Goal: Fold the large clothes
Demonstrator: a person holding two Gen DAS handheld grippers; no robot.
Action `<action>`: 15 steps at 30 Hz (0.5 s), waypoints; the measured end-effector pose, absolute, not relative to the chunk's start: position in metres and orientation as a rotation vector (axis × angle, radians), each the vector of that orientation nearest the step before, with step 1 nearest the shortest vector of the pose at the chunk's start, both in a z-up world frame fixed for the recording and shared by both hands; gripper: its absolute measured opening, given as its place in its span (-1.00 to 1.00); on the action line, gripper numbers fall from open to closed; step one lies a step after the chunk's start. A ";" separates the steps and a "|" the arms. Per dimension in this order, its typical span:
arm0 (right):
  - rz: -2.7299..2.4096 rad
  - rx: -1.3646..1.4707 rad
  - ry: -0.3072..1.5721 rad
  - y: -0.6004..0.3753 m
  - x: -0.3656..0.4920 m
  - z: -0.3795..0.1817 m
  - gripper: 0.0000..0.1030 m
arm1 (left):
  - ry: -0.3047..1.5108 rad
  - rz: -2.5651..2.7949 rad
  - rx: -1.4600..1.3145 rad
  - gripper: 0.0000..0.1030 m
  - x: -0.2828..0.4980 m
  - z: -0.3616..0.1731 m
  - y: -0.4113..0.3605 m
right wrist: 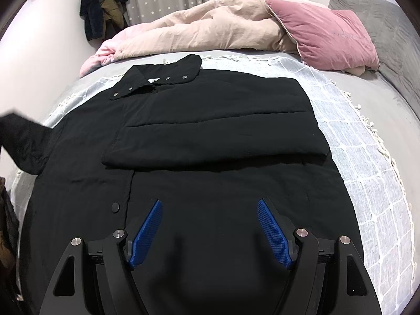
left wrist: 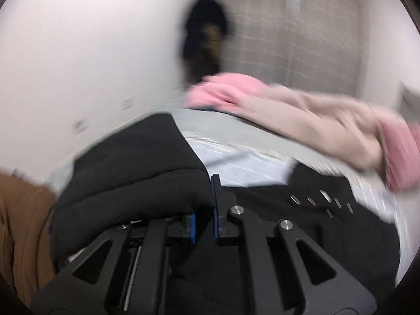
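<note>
Black padded cloth covers most of the bed: a large coat (right wrist: 199, 141) lies flat on a pale checked throw (right wrist: 367, 183), collar (right wrist: 157, 78) toward the far side, hem nearest the grippers. Its right sleeve (right wrist: 215, 120) is already laid across the chest as a neat band, so I judge the fold half made.

The left gripper (left wrist: 204, 210) has its blue pads drawn almost together. A thick bunch of the black left sleeve (left wrist: 131, 178) bulges over and beside its left finger, and I take it to be pinched there, though blur hides the exact bite. In the right wrist view that sleeve shows as a dark flap (right wrist: 23, 141) raised off the coat's left edge, presumably to be carried over the chest to match the other.

The right gripper (right wrist: 210, 225) hangs just over the lower front of the coat with its jaws spread wide and nothing between them. It looks ready to pin the body down or take the hem once the sleeve lands.

Beyond the collar a beige duvet (right wrist: 204, 26) is heaped, with a pink pillow (right wrist: 328, 36) to the far right; both are clear of the coat. A brown garment (left wrist: 23, 231) crowds the near left edge, close to the lifted sleeve, and could snag it. A dark jacket (right wrist: 102, 8) hangs on the far wall.
</note>
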State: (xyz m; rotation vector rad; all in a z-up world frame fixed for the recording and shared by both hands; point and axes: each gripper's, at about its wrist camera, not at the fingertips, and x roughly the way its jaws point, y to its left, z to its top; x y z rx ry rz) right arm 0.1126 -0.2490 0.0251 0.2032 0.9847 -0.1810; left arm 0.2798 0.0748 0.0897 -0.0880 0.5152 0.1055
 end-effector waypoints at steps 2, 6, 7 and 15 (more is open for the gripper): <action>-0.184 0.203 0.987 -0.249 0.114 0.024 0.48 | 0.540 -0.002 -0.017 -0.80 0.279 0.086 0.040; -0.194 0.201 0.989 -0.250 0.114 0.023 0.48 | 0.630 -0.210 0.136 -0.79 0.279 0.054 -0.026; -0.198 0.203 0.990 -0.250 0.114 0.023 0.48 | 0.675 -0.255 0.178 -0.79 0.281 0.040 -0.041; -0.260 0.241 0.978 -0.263 0.112 0.022 0.48 | 0.925 -0.463 0.300 -0.24 0.284 -0.064 -0.079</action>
